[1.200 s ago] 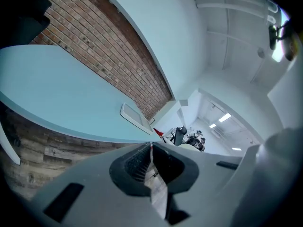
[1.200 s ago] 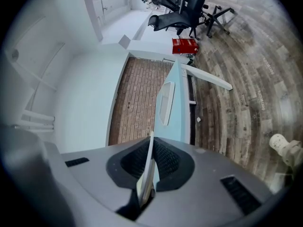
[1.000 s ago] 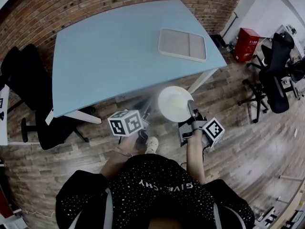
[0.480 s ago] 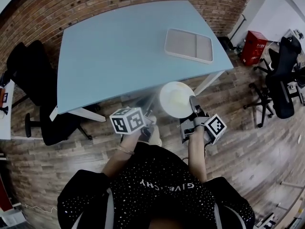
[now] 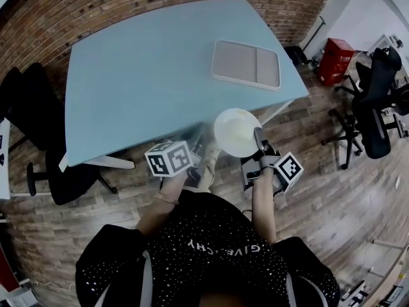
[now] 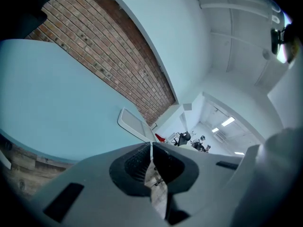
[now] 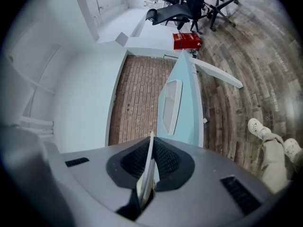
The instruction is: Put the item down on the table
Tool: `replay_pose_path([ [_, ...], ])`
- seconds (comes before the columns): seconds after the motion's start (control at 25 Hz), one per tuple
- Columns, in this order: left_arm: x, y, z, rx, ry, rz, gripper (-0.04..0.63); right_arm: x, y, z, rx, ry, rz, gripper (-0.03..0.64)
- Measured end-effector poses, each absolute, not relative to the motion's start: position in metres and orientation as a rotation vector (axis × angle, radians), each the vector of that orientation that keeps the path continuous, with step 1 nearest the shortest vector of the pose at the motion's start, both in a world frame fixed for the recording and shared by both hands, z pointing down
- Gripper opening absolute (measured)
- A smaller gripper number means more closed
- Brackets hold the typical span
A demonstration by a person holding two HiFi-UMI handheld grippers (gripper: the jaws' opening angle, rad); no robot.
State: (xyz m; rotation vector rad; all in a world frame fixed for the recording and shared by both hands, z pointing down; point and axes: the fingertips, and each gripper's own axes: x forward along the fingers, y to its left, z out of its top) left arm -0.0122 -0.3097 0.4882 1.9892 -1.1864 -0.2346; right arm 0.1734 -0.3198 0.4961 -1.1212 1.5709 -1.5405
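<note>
A round white plate (image 5: 236, 132) hangs over the floor just off the front right edge of the light blue table (image 5: 147, 75). My right gripper (image 5: 258, 141) is shut on the plate's near rim. In the right gripper view the plate (image 7: 149, 169) stands edge-on between the jaws, with the table (image 7: 188, 110) beyond. My left gripper (image 5: 192, 156) is held low in front of the table edge, shut with nothing in it. The left gripper view shows the same gripper (image 6: 151, 149) with its jaws together and the table (image 6: 57, 103) ahead.
A flat grey-white tray (image 5: 246, 61) lies at the table's back right. Black office chairs stand at the left (image 5: 25, 107) and right (image 5: 374, 107), with a red box (image 5: 337, 59) on the wooden floor. The person's shoe (image 5: 209, 155) is below the table edge.
The plate and right gripper have moved slightly up toward the table's front edge. The left gripper stayed low and shut, and the person stepped a foot forward.
</note>
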Motion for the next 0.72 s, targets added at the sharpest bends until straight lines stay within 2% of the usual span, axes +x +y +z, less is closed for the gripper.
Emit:
replay_pose_path([
  [0.72, 0.024, -0.515, 0.466, 2.005, -1.152, -0.196, 0.025, 0.209, -0.507, 0.483, -1.168, 1.509, -1.559, 0.023],
])
